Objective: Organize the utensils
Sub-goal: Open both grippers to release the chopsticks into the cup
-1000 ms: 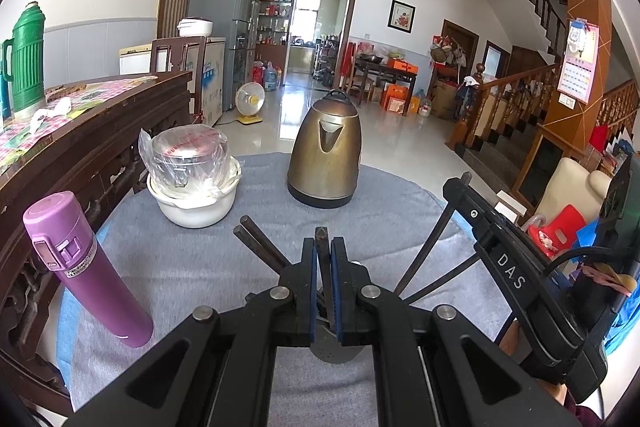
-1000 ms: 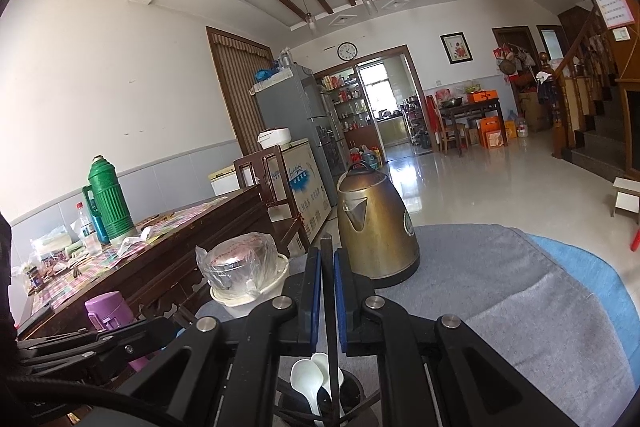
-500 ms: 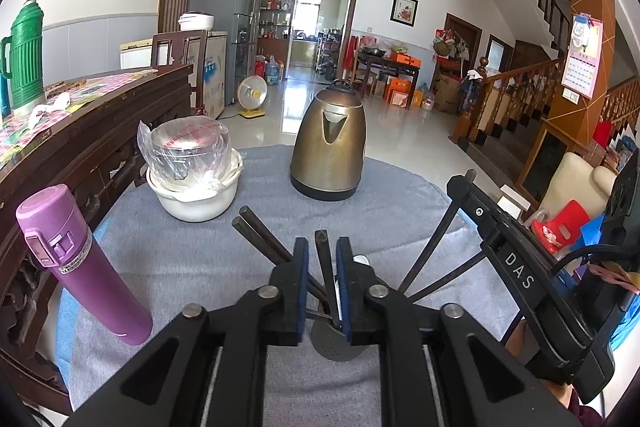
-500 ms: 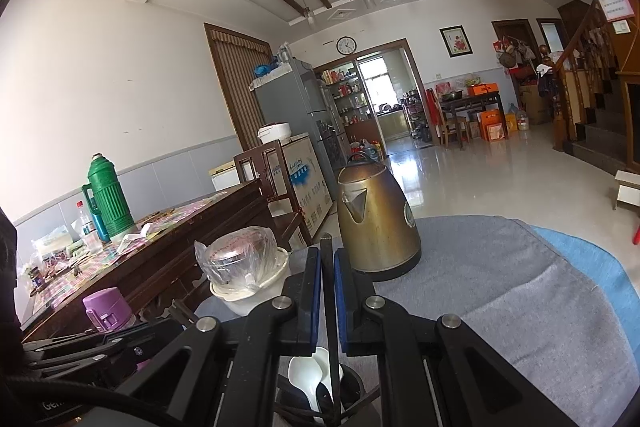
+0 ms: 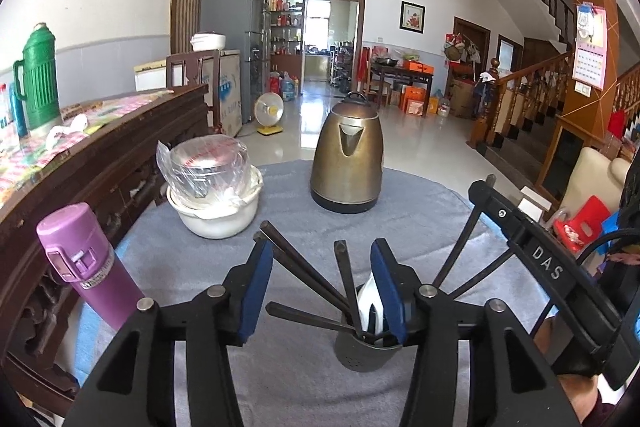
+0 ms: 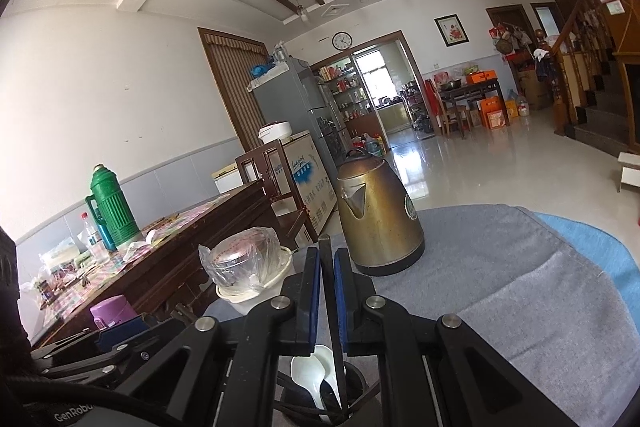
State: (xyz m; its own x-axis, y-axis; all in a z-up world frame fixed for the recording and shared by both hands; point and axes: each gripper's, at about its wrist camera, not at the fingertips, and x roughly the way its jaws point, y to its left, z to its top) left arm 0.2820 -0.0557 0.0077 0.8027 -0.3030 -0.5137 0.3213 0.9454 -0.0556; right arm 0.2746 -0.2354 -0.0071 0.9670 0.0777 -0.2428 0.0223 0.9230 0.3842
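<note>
A dark grey utensil holder point(image 5: 366, 353) stands on the grey tablecloth point(image 5: 420, 203) and holds several dark chopsticks point(image 5: 304, 267) and white spoons point(image 5: 366, 301). My left gripper point(image 5: 322, 287) is open just above the holder; one chopstick point(image 5: 345, 279) stands loose between its blue pads. My right gripper point(image 6: 328, 291) is shut on a dark chopstick point(image 6: 333, 327) whose lower end reaches into the holder point(image 6: 320, 403) beside the white spoons point(image 6: 316, 373). The right gripper also shows at the right of the left wrist view point(image 5: 532, 259).
A brass kettle point(image 5: 347, 159) stands behind the holder. A white bowl with a plastic-wrapped bowl on it point(image 5: 214, 187) is at back left. A purple flask point(image 5: 86, 267) stands at the left by a dark wooden cabinet point(image 5: 100, 155).
My left gripper has opened and let go of the chopstick it held, which now rests in the holder. My right gripper stays shut on its chopstick, barely moved.
</note>
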